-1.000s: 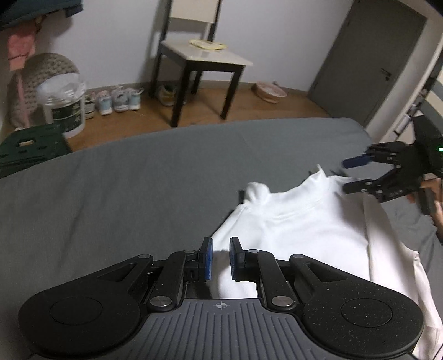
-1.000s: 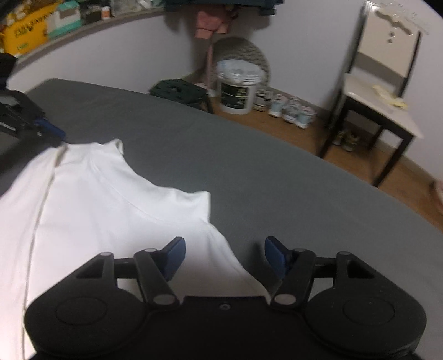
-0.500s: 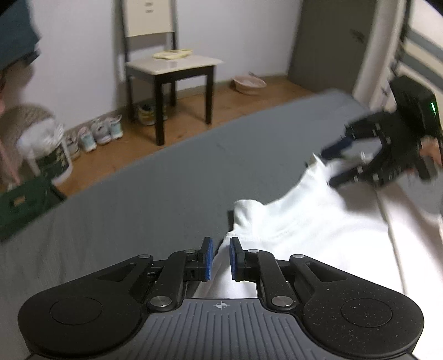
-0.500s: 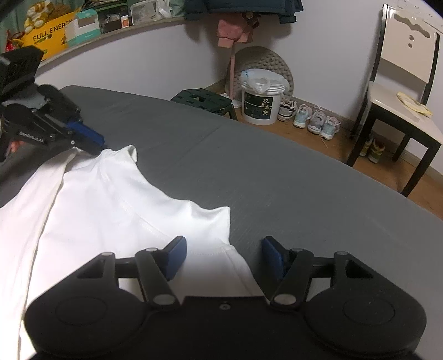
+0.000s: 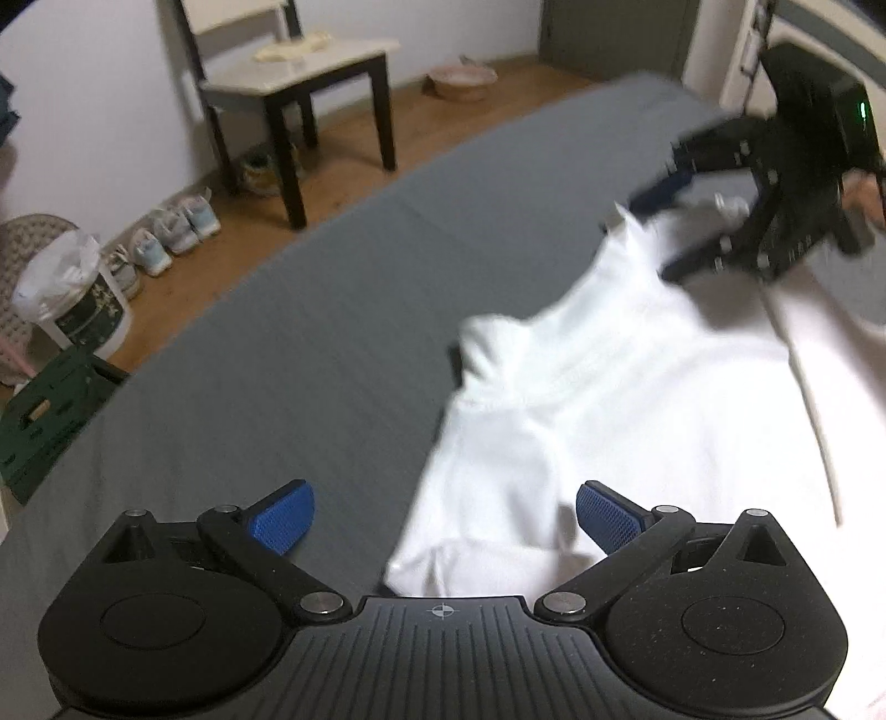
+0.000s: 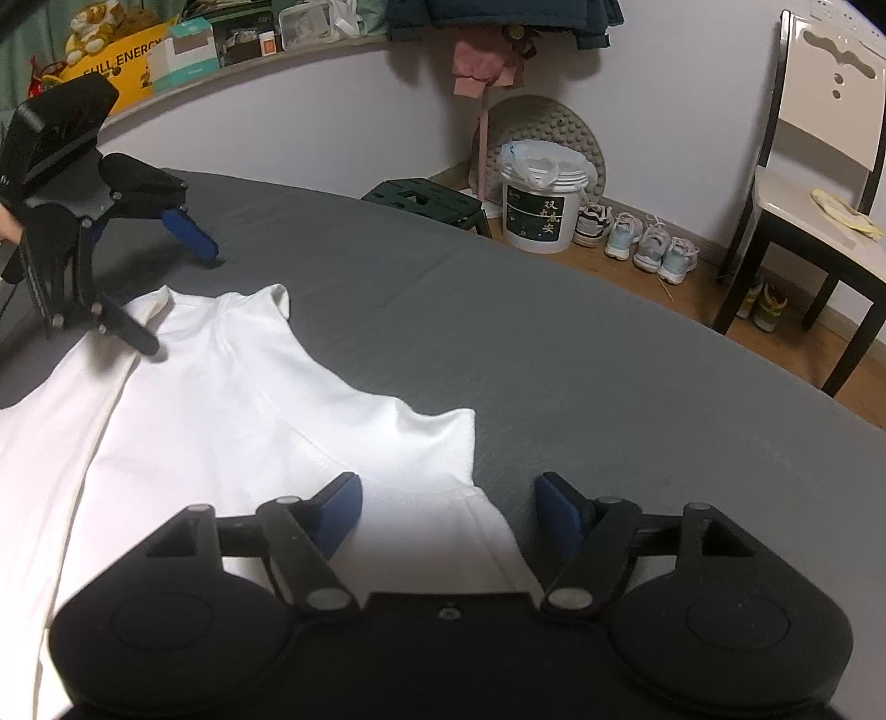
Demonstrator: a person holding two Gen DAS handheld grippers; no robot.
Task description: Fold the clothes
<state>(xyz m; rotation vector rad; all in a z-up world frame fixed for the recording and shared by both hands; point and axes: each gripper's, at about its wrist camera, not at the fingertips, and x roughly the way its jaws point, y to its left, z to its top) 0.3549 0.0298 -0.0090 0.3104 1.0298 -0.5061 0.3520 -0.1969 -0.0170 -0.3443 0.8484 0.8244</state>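
Note:
A white garment (image 5: 609,399) lies spread flat on the grey bed (image 5: 277,360). My left gripper (image 5: 443,518) is open, and a corner of the cloth sits loosely between its blue pads. My right gripper (image 6: 449,498) is also open over another corner of the white garment (image 6: 249,399), holding nothing. Each gripper shows in the other's view: the right gripper (image 5: 670,232) hovers open at the cloth's far corner, and the left gripper (image 6: 166,288) stands open above the far edge. A hand is partly visible behind each.
Beyond the grey bed (image 6: 554,360) stand a dark-legged chair (image 5: 310,83), a white bucket (image 6: 540,205), several shoes (image 6: 637,243) and a green stool (image 6: 426,202) on a wooden floor. A cluttered shelf (image 6: 221,50) runs along the wall.
My left gripper has gone from shut to wide open and swung closer to the right gripper. The right gripper stayed open and shifted slightly over the cloth.

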